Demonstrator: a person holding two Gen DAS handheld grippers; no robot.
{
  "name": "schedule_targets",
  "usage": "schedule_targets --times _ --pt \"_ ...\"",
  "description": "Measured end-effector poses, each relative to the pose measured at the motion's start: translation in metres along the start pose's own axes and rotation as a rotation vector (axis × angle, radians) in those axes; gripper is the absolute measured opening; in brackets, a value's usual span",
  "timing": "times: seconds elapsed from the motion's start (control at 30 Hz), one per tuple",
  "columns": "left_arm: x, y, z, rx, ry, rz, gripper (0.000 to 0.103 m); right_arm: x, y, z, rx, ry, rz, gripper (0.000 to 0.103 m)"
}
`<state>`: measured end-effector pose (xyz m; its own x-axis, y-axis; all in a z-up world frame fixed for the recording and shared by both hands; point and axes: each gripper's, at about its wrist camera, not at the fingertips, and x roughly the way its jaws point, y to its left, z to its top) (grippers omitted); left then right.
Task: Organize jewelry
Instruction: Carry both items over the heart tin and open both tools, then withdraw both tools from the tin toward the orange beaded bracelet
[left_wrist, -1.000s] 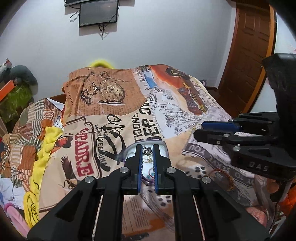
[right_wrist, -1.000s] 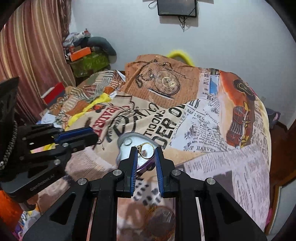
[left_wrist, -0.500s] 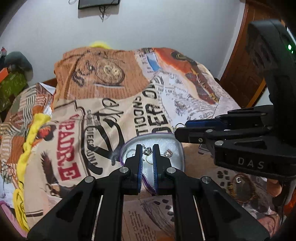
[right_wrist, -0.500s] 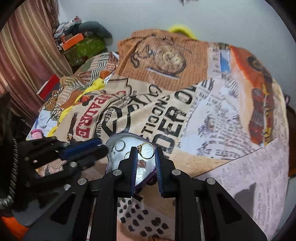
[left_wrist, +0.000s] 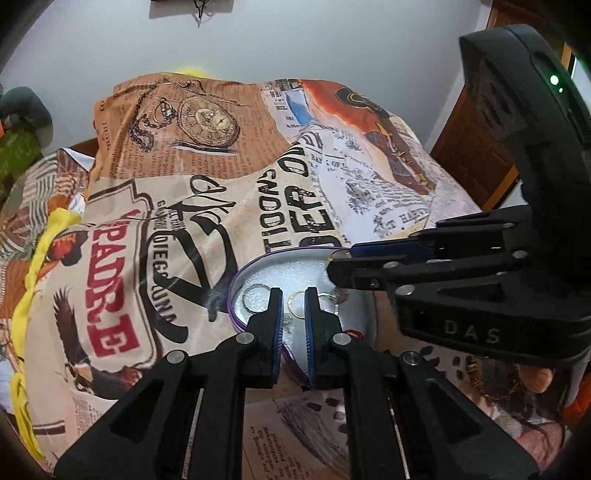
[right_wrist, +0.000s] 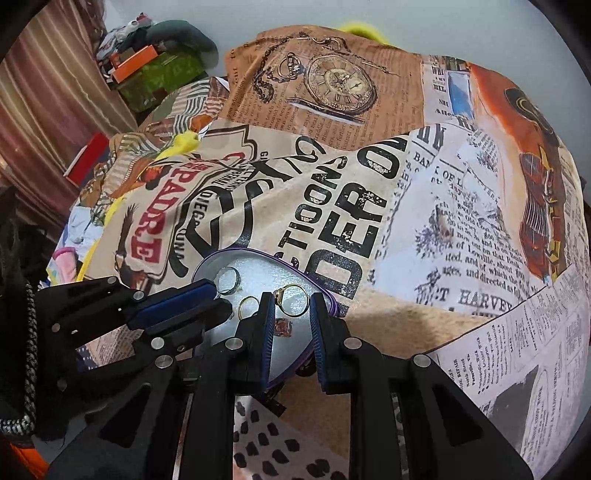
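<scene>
A purple-rimmed tray (left_wrist: 240, 275) (right_wrist: 255, 252) with white foam lining lies on the bed. My left gripper (left_wrist: 294, 295) (right_wrist: 221, 299) hovers over it, shut, with a small gold ring (left_wrist: 295, 292) (right_wrist: 248, 298) at its tips. From the right, my right gripper (right_wrist: 291, 299) (left_wrist: 334, 260) reaches over the tray's far edge, shut on a larger gold ring (right_wrist: 291, 285) (left_wrist: 338, 252) that spans its pads. Resting on the foam are a silver ring (left_wrist: 255, 295) (right_wrist: 229, 280), a silver earring (left_wrist: 334, 295) and a reddish stone piece (right_wrist: 282, 326).
The bed wears a newspaper-print cover (left_wrist: 177, 192). A brown beaded bracelet (left_wrist: 491, 380) lies on it near the right hand. Yellow cloth (left_wrist: 40, 251) runs along the bed's left side. A wooden door (left_wrist: 476, 155) stands at the right, boxes and clutter (right_wrist: 144, 62) at the far left.
Both grippers have come down and closed in on the tray, which now looks larger. Their tips now stand over its foam. Both stay shut.
</scene>
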<state>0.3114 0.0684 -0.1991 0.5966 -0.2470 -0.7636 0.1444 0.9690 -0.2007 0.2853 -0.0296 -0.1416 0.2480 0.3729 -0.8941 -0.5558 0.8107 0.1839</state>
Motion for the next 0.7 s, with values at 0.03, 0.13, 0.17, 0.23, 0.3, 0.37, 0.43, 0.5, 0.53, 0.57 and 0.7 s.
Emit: schedule_targets --times 0.03,0.13,0.17,0.23,0.3,0.37,0.43,0.5,0.53,0.57,0.7 --pt "-0.001 0.000 0.000 -0.006 0.000 -0.006 0.009 0.000 0.001 0.000 -0.004 0.005 -0.001 0.017" --pt "-0.006 0.000 0.001 -0.006 -0.007 0.001 0.009 -0.002 0.003 0.001 -0.004 0.010 -0.011 0.018" --pt "-0.008 0.001 0.001 -0.007 -0.009 0.002 0.009 -0.002 0.004 0.002 -0.007 0.014 -0.014 0.018" --pt "-0.012 0.001 0.001 -0.012 -0.013 0.000 0.009 -0.006 0.005 0.002 -0.010 0.011 -0.019 0.018" --pt "-0.018 0.001 0.002 -0.012 -0.020 0.004 0.009 -0.013 0.005 0.001 -0.005 -0.004 -0.021 0.018" --pt "-0.027 0.000 0.003 -0.009 -0.031 0.010 0.009 -0.021 0.006 0.000 0.011 -0.021 -0.014 0.018" --pt "-0.038 -0.002 0.003 -0.004 -0.045 0.011 0.009 -0.030 0.006 -0.002 0.023 -0.041 -0.008 0.018" --pt "-0.049 -0.006 0.004 0.004 -0.060 0.020 0.009 -0.042 0.008 -0.005 0.027 -0.063 -0.016 0.018" --pt "-0.055 -0.008 0.004 0.009 -0.069 0.025 0.010 -0.049 0.009 -0.008 0.028 -0.077 -0.024 0.018" --pt "-0.061 -0.010 0.004 0.014 -0.076 0.028 0.010 -0.053 0.011 -0.009 0.028 -0.085 -0.029 0.018" --pt "-0.087 -0.023 0.003 0.034 -0.109 0.040 0.017 -0.080 0.015 -0.020 0.033 -0.133 -0.034 0.018"
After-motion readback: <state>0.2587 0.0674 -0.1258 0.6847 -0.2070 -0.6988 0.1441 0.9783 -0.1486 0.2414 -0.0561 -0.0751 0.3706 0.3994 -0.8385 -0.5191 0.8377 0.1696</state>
